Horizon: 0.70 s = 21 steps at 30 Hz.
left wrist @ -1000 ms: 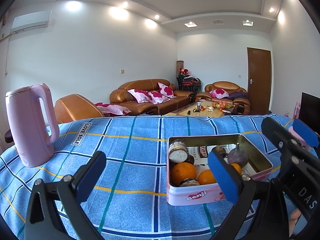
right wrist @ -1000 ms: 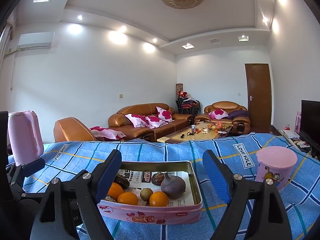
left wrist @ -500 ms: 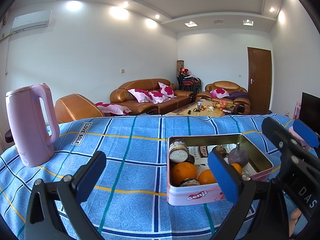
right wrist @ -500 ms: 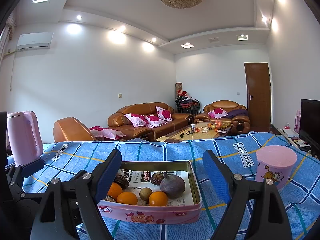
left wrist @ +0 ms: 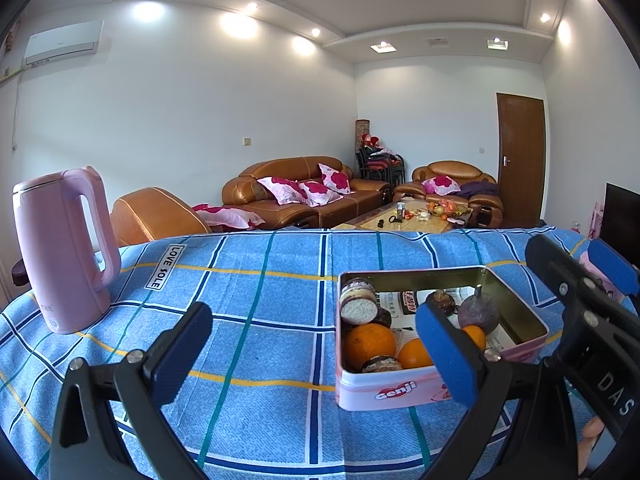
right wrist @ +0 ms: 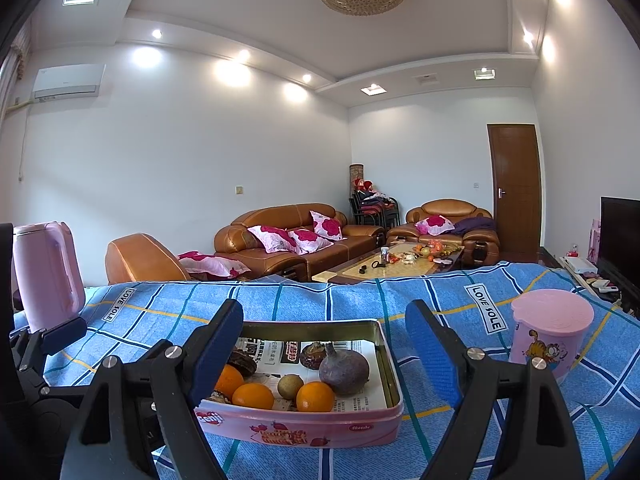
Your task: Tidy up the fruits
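A pink tin box (right wrist: 304, 430) (left wrist: 384, 390) lined with newspaper sits on the blue checked tablecloth. It holds oranges (right wrist: 253, 395) (left wrist: 370, 345), a small green fruit (right wrist: 290, 385), a purple round fruit (right wrist: 344, 368) (left wrist: 478, 312) and dark brown fruits (right wrist: 242, 362). My right gripper (right wrist: 324, 350) is open and empty, held just before and above the tin. My left gripper (left wrist: 316, 354) is open and empty to the tin's left; its right pad overlaps the tin in view.
A pink kettle (left wrist: 60, 248) (right wrist: 46, 274) stands at the table's left. A pink lidded cup (right wrist: 550, 330) stands right of the tin. The right gripper's body (left wrist: 580, 308) shows at the right of the left wrist view. Sofas and a coffee table lie beyond the table.
The right gripper has drifted slightly nearer the tin, which sits a little higher in its view. The left gripper has hardly moved.
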Available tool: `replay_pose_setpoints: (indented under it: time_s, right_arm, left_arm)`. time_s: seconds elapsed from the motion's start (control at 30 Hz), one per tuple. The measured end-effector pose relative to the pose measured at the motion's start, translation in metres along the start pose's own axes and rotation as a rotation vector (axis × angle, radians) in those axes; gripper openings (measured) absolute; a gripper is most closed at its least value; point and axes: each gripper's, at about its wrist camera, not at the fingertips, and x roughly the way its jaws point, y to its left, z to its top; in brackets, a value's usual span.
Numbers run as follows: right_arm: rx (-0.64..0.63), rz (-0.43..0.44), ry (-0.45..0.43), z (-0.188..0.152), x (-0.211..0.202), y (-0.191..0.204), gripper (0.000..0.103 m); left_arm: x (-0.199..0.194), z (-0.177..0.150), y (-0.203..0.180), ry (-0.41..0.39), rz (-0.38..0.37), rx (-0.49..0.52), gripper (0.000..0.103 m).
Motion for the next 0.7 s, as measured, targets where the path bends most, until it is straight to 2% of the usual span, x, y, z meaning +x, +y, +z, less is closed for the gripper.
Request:
replay_pose_setpoints:
  time_s: [0.7]
  right_arm:
    - [0.006, -0.010, 0.009, -0.0013, 0.0015, -0.0026, 0.085]
  left_arm:
    - [0.0018, 0.0008, -0.0001, 0.018, 0.025, 0.004, 0.103]
